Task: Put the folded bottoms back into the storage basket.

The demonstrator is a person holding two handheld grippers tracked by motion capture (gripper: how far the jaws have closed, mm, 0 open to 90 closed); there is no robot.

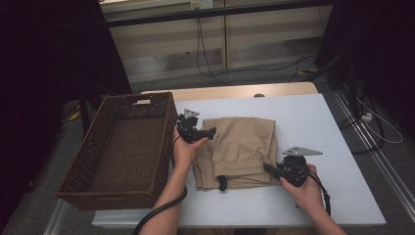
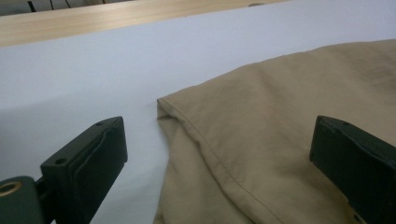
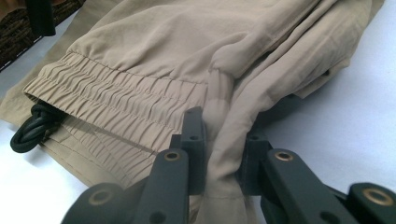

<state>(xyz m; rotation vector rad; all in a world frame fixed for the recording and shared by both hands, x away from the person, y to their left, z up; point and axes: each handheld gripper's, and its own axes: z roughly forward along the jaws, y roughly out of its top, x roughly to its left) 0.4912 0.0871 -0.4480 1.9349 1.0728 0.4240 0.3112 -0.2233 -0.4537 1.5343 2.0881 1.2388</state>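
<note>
1. Far left: dark room, black curtain-like mass fills the left edge; grey floor under it.
2. Wicker basket point(image 1: 122, 152), dark brown, rectangular, with a handle slot in its far wall. It sits at the table's left edge and overhangs it, just beside the trousers.
3. Left hand point(image 1: 183, 149) comes up from the bottom with a cable trailing along the forearm. It holds the left gripper point(image 1: 211, 132) over the far-left corner of the folded cloth. In the left gripper view the jaws stand wide, one over bare table and one over fabric, with the cloth corner between them and no pad pressing on it.
4. Tan trousers point(image 1: 240, 149), folded into a rough rectangle, lie mid-table on the white surface. The elastic waistband is at the near edge and a black drawstring knot point(image 3: 32, 128) pokes out beside it.
5. Right gripper point(image 3: 222, 140): jaws narrow, pinched on a fold of the trousers at the near-right corner. Fabric is bunched between the pads in the right gripper view. A grey three-cornered plate sits on top of it in the high view.
6. Right hand point(image 1: 306, 188) is at the near right, resting low by the table.
7. Table point(image 1: 313, 127): white top, matte and bare to the right of the cloth. A light wood strip point(image 1: 235, 91) runs along the far edge.
8. Behind: pale panelled wall, with black cables point(image 1: 203, 49) hanging down and running across the grey floor.
9. Far right: dark gear, more cables on the floor, and a metal floor rail.
</note>
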